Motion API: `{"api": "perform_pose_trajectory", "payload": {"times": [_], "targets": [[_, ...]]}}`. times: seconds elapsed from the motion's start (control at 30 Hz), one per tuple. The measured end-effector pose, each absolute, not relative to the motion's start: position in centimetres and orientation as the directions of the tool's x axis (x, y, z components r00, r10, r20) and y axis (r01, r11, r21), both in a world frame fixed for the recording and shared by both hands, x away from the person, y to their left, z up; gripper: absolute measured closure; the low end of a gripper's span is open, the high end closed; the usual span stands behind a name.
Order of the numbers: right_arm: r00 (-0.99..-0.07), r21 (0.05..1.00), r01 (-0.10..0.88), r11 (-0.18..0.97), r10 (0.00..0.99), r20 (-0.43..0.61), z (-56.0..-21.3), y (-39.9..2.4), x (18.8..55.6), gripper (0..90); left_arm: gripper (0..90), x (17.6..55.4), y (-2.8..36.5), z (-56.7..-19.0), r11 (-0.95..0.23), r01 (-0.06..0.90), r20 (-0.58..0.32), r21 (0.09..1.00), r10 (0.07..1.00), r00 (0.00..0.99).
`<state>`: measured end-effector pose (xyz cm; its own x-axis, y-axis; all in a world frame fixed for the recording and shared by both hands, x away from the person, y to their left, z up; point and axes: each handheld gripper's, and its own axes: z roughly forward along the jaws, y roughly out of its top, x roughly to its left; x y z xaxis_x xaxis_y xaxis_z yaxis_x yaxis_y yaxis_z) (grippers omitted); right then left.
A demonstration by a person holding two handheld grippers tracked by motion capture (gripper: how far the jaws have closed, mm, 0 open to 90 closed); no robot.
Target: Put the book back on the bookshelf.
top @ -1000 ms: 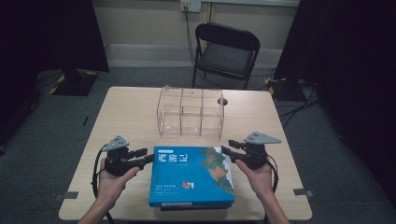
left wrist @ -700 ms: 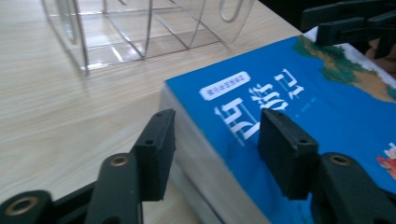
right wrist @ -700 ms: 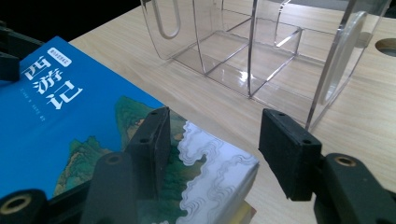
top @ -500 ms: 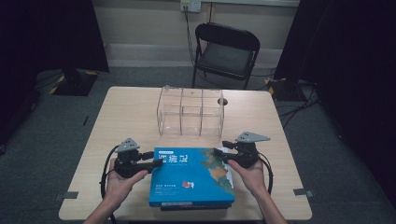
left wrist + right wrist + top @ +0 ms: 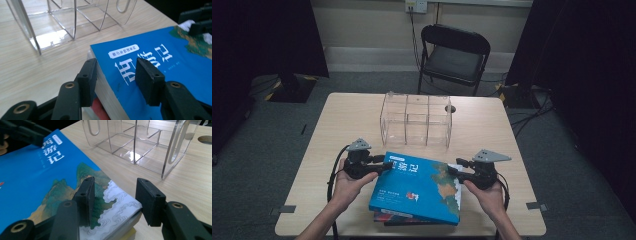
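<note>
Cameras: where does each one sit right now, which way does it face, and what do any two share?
High view: above the near table edge, facing forward and down; both forearms, left claw and right claw at the blue book.
Left gripper view: on the left claw, along its jaws astride the book's corner.
Right gripper view: on the right claw, jaws astride the opposite corner.
Shared: book and clear organizer.
</note>
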<state>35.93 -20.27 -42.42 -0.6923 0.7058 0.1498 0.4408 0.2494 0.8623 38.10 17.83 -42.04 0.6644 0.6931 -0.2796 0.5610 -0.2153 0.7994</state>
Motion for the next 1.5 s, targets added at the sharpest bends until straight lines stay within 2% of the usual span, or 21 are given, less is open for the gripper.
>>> {"api": "perform_pose_trajectory", "payload": {"times": [0.33, 0.77, 1.07, 1.17, 1.27, 1.5], "targets": [[-0.693, 0.859, 0.442, 0.258, 0.707, 0.144, -42.3, -21.4, 33.2, 50.6, 54.4, 40.1, 15.9, -41.7, -0.254, 0.557, -0.264, 0.791, 0.680, 0.684], [-0.707, 0.855, 0.442, 0.272, 0.692, 0.145, -42.2, -21.9, 31.2, 50.5, 55.3, 41.4, 14.8, -42.0, -0.247, 0.546, -0.274, 0.800, 0.660, 0.700], [-0.717, 0.849, 0.440, 0.293, 0.684, 0.135, -41.0, -20.8, 33.6, 49.1, 57.0, 38.6, 16.6, -41.9, -0.259, 0.533, -0.265, 0.806, 0.647, 0.715], [-0.728, 0.849, 0.430, 0.306, 0.674, 0.126, -40.5, -19.9, 34.8, 51.3, 55.6, 36.9, 17.4, -41.9, -0.258, 0.532, -0.264, 0.807, 0.648, 0.715], [-0.734, 0.854, 0.420, 0.305, 0.668, 0.123, -39.9, -18.8, 35.7, 59.8, 53.6, 35.4, 18.5, -42.2, -0.258, 0.511, -0.256, 0.820, 0.633, 0.730], [-0.746, 0.830, 0.442, 0.340, 0.653, 0.130, -40.9, -17.4, 36.4, 61.2, 49.5, 32.6, 20.2, -42.3, -0.265, 0.511, -0.266, 0.817, 0.614, 0.743]]}}
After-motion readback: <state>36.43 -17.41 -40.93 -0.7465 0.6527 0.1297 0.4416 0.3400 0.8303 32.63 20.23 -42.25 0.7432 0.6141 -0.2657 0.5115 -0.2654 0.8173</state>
